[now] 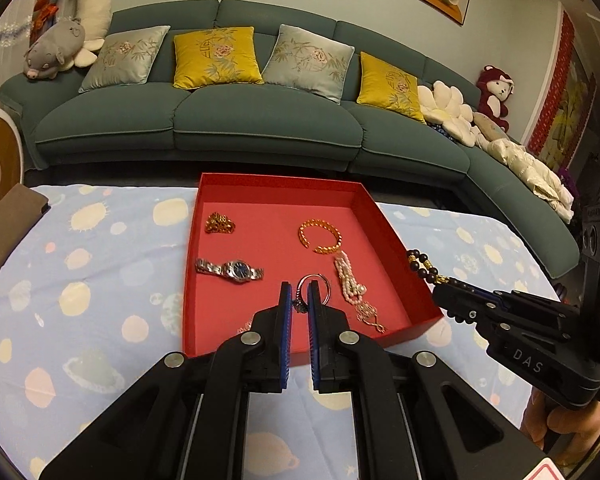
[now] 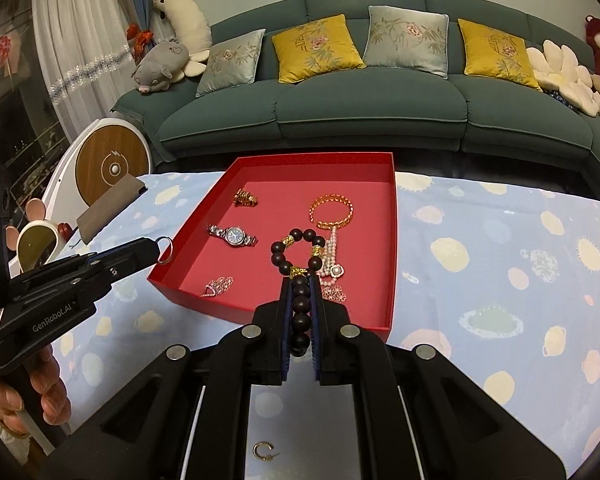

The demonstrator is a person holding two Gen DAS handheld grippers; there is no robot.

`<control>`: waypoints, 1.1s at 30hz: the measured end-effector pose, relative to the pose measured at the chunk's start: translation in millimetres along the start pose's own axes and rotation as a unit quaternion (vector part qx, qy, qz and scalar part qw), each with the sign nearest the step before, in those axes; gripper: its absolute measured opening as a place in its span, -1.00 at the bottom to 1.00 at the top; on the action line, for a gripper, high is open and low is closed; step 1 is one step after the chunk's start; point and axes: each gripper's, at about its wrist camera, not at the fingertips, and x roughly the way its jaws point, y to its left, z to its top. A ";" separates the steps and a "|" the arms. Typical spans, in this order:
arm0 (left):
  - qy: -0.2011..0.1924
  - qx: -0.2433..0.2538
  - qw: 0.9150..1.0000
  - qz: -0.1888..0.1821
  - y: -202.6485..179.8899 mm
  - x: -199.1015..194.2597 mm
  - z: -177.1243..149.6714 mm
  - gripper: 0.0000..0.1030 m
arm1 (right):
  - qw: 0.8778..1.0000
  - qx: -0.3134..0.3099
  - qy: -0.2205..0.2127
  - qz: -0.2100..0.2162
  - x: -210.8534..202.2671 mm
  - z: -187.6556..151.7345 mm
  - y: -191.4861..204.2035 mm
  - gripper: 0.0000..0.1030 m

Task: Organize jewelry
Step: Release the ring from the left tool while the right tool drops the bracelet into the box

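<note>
In the left wrist view my left gripper point(image 1: 299, 292) is shut on a silver ring point(image 1: 313, 276) with a dark stone, held above the near part of the red box point(image 1: 276, 182). To its right, my right gripper point(image 1: 440, 292) is off the box's right wall. In the right wrist view my right gripper point(image 2: 301, 282) is shut on a dark bead bracelet point(image 2: 298, 235) with gold spacers, its loop hanging over the box point(image 2: 312, 158). Inside lie a watch point(image 2: 234, 236), a gold bangle point(image 2: 332, 210), a gold chain point(image 2: 246, 198) and a pearl piece point(image 2: 332, 260).
The box stands on a table under a blue patterned cloth point(image 1: 100, 280). A small gold hoop point(image 2: 263, 450) lies on the cloth near me. A brown pad point(image 1: 8, 228) sits at the table's left edge. A green sofa point(image 1: 260, 120) runs behind. A hand point(image 2: 24, 392) grips the left tool.
</note>
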 end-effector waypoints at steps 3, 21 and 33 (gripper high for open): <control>0.000 0.003 1.000 0.010 4.9 15.4 13.9 -0.89 | 1.000 0.019 0.003 0.003 12.2 13.5 -8.7 -0.86; 0.046 -0.011 0.997 0.056 30.2 122.7 53.3 -0.89 | 0.996 0.046 0.059 -0.038 118.3 44.5 -34.6 -0.86; 0.056 -0.032 0.996 0.066 42.3 130.1 53.8 -0.56 | 0.998 0.042 0.027 -0.030 100.6 45.6 -38.6 -0.79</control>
